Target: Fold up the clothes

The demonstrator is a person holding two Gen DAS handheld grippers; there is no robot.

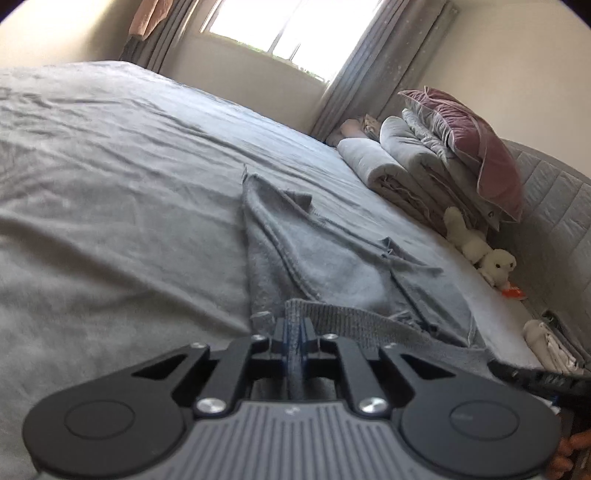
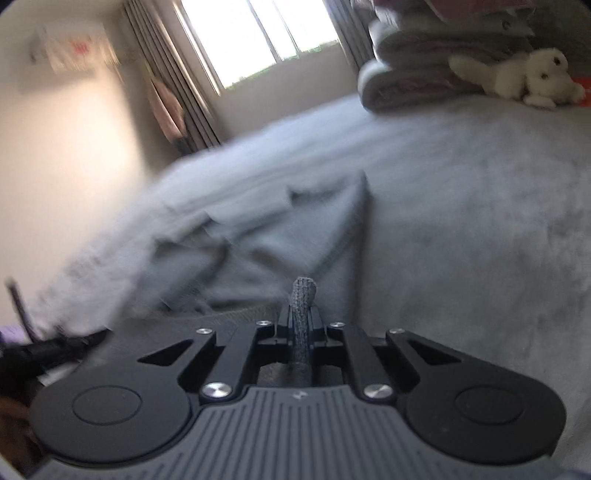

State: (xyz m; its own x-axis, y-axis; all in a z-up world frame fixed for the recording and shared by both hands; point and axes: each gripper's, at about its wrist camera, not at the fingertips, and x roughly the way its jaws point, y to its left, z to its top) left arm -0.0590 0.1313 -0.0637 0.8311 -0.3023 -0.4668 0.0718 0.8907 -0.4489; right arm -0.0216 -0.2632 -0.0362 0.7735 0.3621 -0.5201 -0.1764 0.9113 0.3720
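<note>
Left wrist view: rumpled grey garment (image 1: 332,266), waistband pinched.

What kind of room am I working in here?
Most likely a bedroom: a wide bed with a grey cover, folded bedding topped by a purple pillow against a padded headboard, and a curtained window. Both grippers hold a grey garment.
</note>
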